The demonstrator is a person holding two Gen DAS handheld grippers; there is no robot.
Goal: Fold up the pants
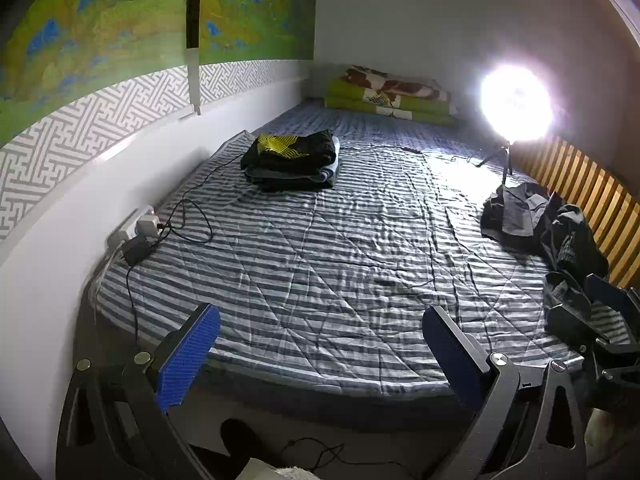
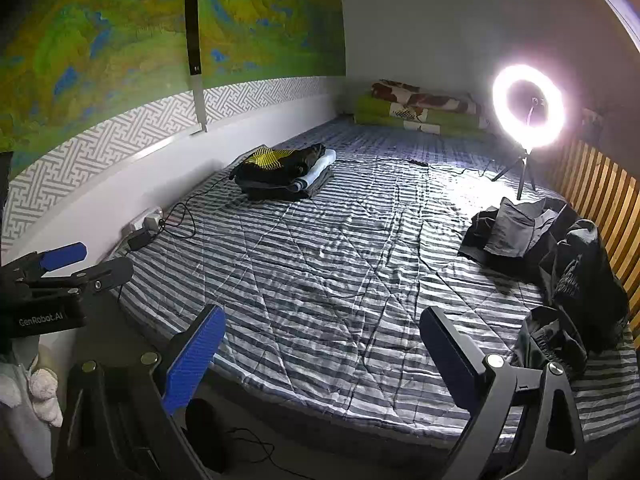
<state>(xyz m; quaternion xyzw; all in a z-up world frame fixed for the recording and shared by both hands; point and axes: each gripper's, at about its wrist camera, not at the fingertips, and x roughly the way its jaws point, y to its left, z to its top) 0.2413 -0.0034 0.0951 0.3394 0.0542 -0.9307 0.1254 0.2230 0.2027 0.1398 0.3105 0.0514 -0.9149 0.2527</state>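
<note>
So with both grippers, left (image 1: 320,356) and right (image 2: 322,356), spread empty, I aim for the pants (image 2: 552,264) at three o'clock, pinching the waistband.

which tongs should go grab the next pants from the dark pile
Right. The unfolded dark pile lies at the bed's right edge by the slatted rail, just past the right tongs, which are open and empty. The left tongs, also open, sit further left with the right ones between them and the pile.
</note>
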